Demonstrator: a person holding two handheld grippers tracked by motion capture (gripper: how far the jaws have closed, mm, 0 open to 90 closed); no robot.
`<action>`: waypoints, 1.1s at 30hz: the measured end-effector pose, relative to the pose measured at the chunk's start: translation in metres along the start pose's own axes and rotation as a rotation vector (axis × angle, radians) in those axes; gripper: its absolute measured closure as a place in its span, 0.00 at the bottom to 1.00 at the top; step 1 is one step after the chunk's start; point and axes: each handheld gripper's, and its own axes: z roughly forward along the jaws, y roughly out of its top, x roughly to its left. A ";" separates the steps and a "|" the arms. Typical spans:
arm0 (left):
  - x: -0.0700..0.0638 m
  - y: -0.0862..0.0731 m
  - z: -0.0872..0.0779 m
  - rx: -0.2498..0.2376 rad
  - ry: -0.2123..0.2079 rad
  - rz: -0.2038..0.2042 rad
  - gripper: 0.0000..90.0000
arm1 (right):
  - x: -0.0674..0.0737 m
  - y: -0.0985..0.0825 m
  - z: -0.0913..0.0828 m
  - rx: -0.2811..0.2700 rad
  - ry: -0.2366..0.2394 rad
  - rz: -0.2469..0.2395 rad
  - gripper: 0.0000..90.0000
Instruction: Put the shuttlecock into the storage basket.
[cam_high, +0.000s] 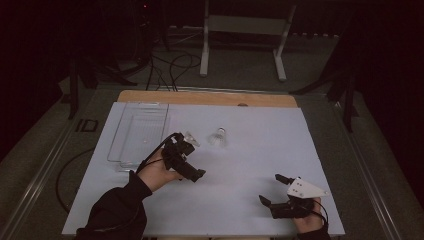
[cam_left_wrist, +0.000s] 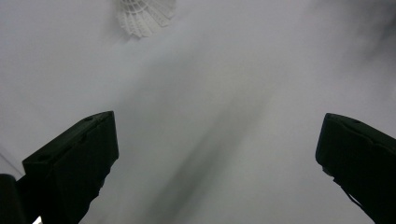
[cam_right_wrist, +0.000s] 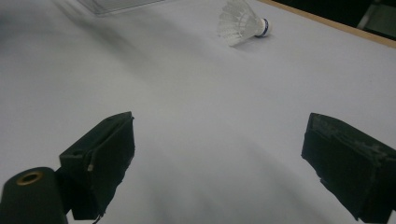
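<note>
A white feathered shuttlecock (cam_high: 218, 136) lies on its side on the white table top (cam_high: 250, 160), near the middle toward the back. My left gripper (cam_high: 194, 158) hovers just left of it, open, jaws wide apart and nothing between them. In the left gripper view the shuttlecock (cam_left_wrist: 144, 16) sits at the top edge, beyond the open left gripper (cam_left_wrist: 218, 123). My right gripper (cam_high: 270, 188) rests low near the front right, open and empty. In the right gripper view the shuttlecock (cam_right_wrist: 243, 23), with a blue band at its cork, lies far ahead of the right gripper (cam_right_wrist: 220, 122).
A clear plastic tray (cam_high: 140, 132) stands at the back left of the table, its corner (cam_right_wrist: 116, 4) also in the right gripper view. A wooden strip (cam_high: 207, 97) runs along the far edge. Beyond, on the floor, are cables (cam_high: 172, 65) and a metal stand (cam_high: 245, 30).
</note>
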 end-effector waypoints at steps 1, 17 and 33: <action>-0.001 0.002 0.001 0.008 -0.003 0.007 0.00 | 0.000 0.000 0.000 0.001 -0.001 0.000 0.11; 0.009 0.016 0.010 0.060 -0.014 -0.024 0.00 | 0.001 0.001 0.000 0.002 0.001 -0.001 0.11; 0.024 0.026 0.021 0.111 -0.032 -0.056 0.00 | 0.002 0.001 -0.001 -0.004 -0.004 -0.014 0.11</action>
